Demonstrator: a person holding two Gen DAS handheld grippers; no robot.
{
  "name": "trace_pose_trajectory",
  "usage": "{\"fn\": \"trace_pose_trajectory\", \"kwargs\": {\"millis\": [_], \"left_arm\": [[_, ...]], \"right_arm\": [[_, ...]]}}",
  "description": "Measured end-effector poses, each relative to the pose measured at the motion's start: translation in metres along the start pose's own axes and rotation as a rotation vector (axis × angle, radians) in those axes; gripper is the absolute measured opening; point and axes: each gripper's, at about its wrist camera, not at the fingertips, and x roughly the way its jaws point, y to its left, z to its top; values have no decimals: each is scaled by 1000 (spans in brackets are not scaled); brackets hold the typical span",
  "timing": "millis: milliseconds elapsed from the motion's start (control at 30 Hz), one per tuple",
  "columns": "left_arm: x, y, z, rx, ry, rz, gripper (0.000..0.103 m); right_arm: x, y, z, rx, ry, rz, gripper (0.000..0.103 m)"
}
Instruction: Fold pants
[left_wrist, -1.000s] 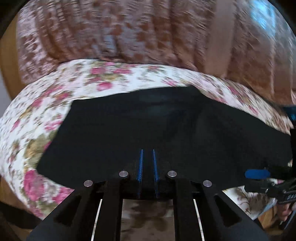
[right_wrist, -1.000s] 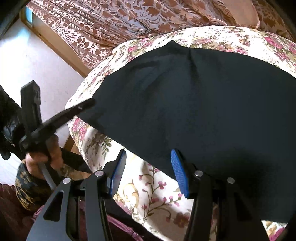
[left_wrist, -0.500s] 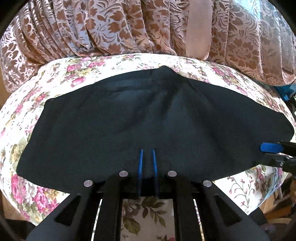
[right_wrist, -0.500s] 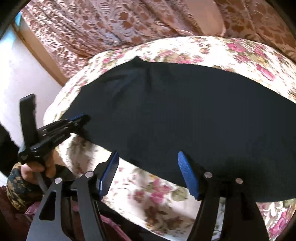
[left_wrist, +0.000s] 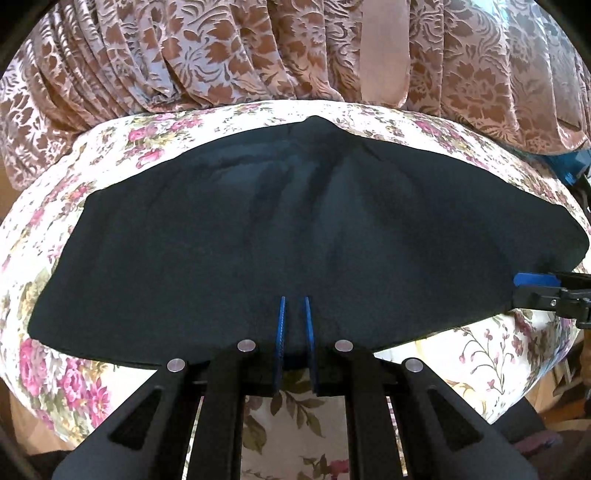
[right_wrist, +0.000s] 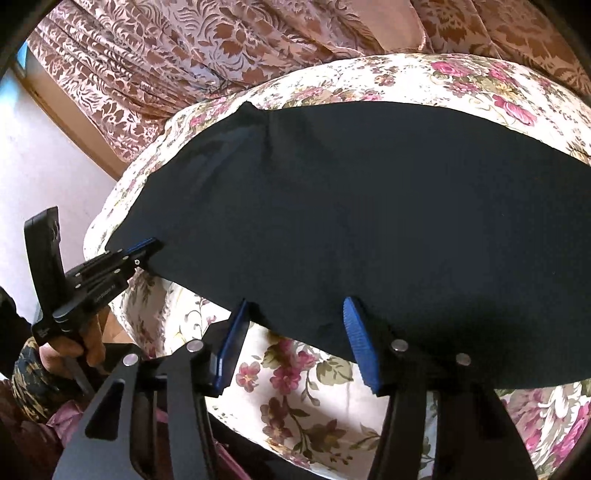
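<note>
**Mia:** What moved since a moment ago?

**Ben:** The dark navy cloth pants (left_wrist: 295, 236) got pulled flatter. The right gripper (right_wrist: 295, 317) came in close to their near edge. Before, it was back a bit.

**Mia:** Where are the pants?

**Ben:** Spread out on the flowery pink-and-white bed cover (left_wrist: 74, 376). The brown leafy curtain (left_wrist: 221, 51) hangs behind the far edge of the pants.

**Mia:** What is the left gripper (left_wrist: 294, 317) doing?

**Ben:** Its blue fingers (left_wrist: 281, 325) are almost together, pinching the near edge of the pants. The right gripper's fingers (right_wrist: 356, 339) are wide apart. The near edge of the pants sits between them, but nothing is squeezed yet.

**Mia:** What could go wrong?

**Ben:** I think the right one could grab just the top layer. Then the pants would fold crooked. It could also pinch the bed cover under the pants and drag it along. And if the left pinch is thin, the cloth could slip out when lifted.
</note>
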Motion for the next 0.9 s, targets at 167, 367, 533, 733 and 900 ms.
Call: {"fn": "trace_pose_trajectory", "kwargs": {"millis": [167,367,533,733,900], "left_arm": [[-5,-2,4,-5,-6,4,9],[-12,-8,14,1,-38,-10,32],[-12,-20,25,19,-62,-31,36],[-1,-37,35,49,-48,-63,36],[7,-51,40,64,-37,-85,52]], "right_arm": [[-18,-9,5,74,-39,43,58],[-52,-35,7,188,-126,56,62],[-89,-72,-5,309,-202,12,64],[-142,-142,-38,589,-339,-16,73],[-178,-191,-65,803,-460,-24,77]]}}
